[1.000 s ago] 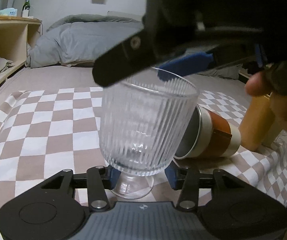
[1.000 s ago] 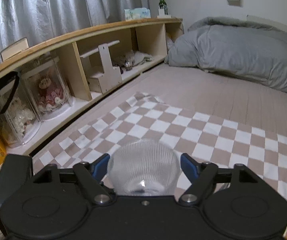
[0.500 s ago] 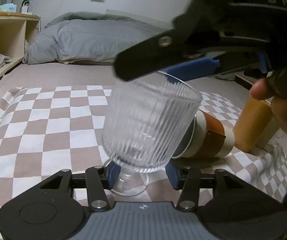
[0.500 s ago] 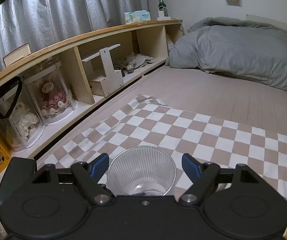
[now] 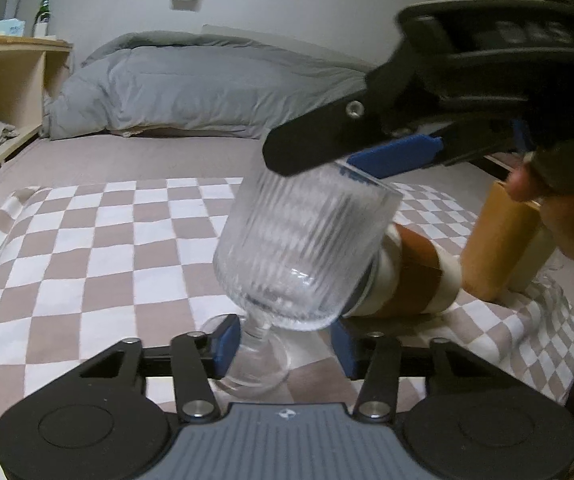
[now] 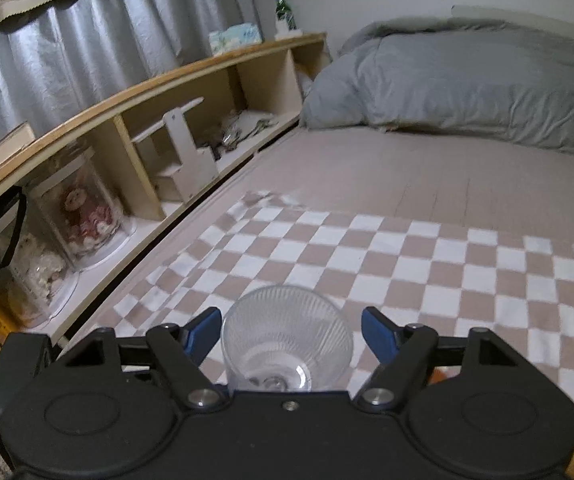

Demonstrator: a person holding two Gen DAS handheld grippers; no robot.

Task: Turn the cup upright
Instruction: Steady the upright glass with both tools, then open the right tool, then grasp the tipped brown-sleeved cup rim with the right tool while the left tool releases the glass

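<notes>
A clear ribbed glass goblet [image 5: 299,248] stands foot-down on the checkered cloth [image 5: 99,248], leaning to the right. My left gripper [image 5: 283,344] is open, its blue pads on either side of the stem without touching it. My right gripper [image 6: 291,334] is above the rim, open, its pads wide of the bowl; the goblet's mouth [image 6: 287,344] shows between them. In the left wrist view the right gripper [image 5: 387,148] hangs over the rim at the upper right.
A brown-banded cup [image 5: 407,280] lies on its side behind the goblet. A tan cylinder [image 5: 495,240] stands at the right. A grey duvet [image 5: 207,88] lies at the back. A wooden shelf [image 6: 147,128] with jars runs along the left.
The goblet has tipped further right and shifted right in the left view. The right gripper has lifted away from the rim and rightward, its pads wider apart.
</notes>
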